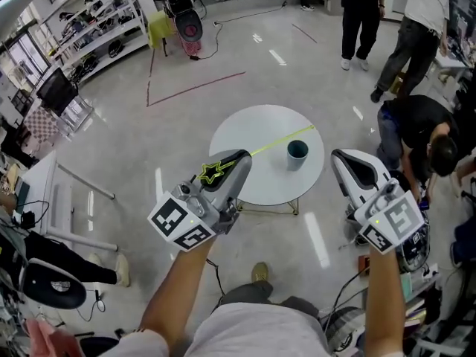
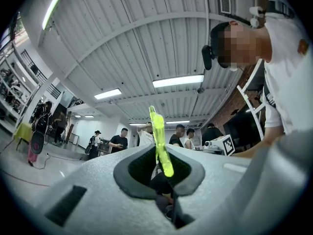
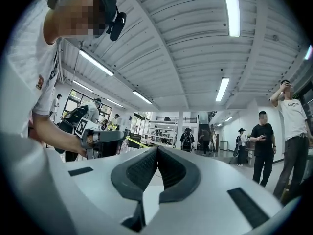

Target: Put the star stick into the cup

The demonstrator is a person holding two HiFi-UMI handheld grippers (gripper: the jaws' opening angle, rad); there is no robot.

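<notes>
My left gripper (image 1: 238, 161) is shut on the yellow-green star stick (image 1: 214, 173), held above the near left edge of a round white table (image 1: 245, 136). The star outline lies against the jaws and the thin stick runs up and right over the table. A dark teal cup (image 1: 297, 153) stands upright on the table's right side, right of the left gripper. In the left gripper view the stick (image 2: 160, 146) rises from between the closed jaws of the left gripper (image 2: 159, 153). My right gripper (image 1: 342, 157) hovers right of the table, shut and empty, its jaw tips meeting in the right gripper view (image 3: 156, 150).
Several people (image 1: 362, 17) stand at the far right and one crouches (image 1: 420, 136) just right of the table. Shelving (image 1: 97, 28) lines the far left. Cables and gear (image 1: 52, 274) lie on the floor near my feet.
</notes>
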